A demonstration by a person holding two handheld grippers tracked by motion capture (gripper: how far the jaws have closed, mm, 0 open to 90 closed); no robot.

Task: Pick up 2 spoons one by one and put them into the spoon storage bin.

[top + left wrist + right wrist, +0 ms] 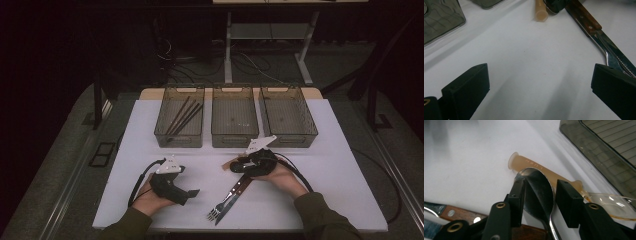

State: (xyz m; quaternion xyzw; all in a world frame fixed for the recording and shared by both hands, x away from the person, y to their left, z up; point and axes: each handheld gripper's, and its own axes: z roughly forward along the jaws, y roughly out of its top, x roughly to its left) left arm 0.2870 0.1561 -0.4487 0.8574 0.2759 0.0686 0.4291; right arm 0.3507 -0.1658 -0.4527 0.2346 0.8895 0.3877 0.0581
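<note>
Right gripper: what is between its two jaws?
In the right gripper view, the metal spoon's bowl lies between the right gripper's jaws.

Bare worktop (325, 165) lies open across the right and lower left of the high view. Three bins (235, 117) wall off the upper middle. Knife (239, 187) and fork (216, 212) block the lower centre beside my right gripper (235, 165).

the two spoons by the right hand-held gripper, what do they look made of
The metal spoon looks like polished steel: its bowl is dark and mirror-like with a bright rim. The tan spoon beside it seems to be translucent plastic or resin: its handle is a matt amber with raised lettering, and its bowl is glossy and lets the white table show through.
</note>
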